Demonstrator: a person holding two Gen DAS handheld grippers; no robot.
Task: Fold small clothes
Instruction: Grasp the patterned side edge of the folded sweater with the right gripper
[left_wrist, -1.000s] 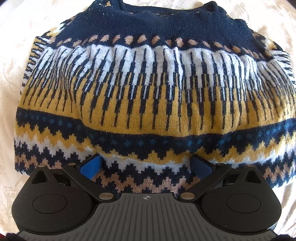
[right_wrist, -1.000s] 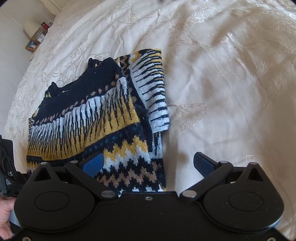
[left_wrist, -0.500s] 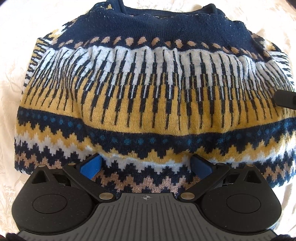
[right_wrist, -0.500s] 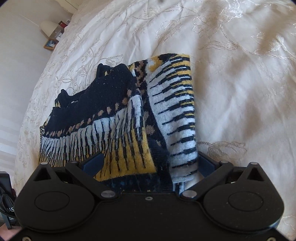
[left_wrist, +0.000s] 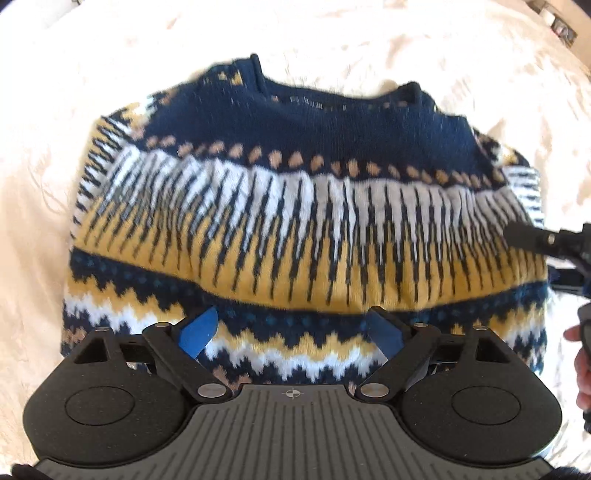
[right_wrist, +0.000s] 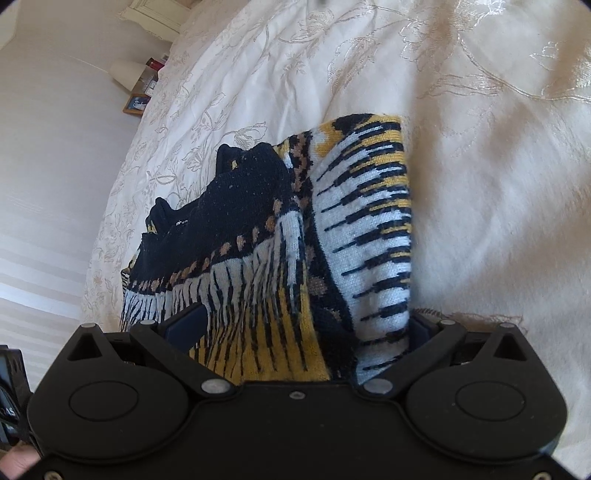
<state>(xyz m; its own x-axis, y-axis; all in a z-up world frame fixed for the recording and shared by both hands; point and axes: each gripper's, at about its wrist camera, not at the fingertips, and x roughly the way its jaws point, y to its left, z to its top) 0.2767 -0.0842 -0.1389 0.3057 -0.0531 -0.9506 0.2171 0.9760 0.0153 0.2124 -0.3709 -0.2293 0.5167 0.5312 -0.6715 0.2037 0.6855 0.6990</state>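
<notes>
A small knitted sweater (left_wrist: 295, 221) in navy, white, mustard and tan lies on a cream bedspread, neck away from me, its sleeves folded in. My left gripper (left_wrist: 291, 332) is open over the sweater's hem band, its blue pads (left_wrist: 197, 332) wide apart. My right gripper (right_wrist: 299, 325) is open at the sweater's right side, with the folded edge and striped sleeve (right_wrist: 373, 251) bunched between its wide-apart fingers. One right finger shows at the right edge of the left wrist view (left_wrist: 532, 240).
The cream embroidered bedspread (right_wrist: 480, 166) stretches all around the sweater. A bedside shelf with a lamp and a picture frame (right_wrist: 136, 92) stands far off beside a white wall. A hand shows at the right edge of the left wrist view (left_wrist: 583, 362).
My right gripper moved forward along the sweater's right side, and the edge now lies between its fingers. My left gripper pulled back and up, so more of the sweater shows.
</notes>
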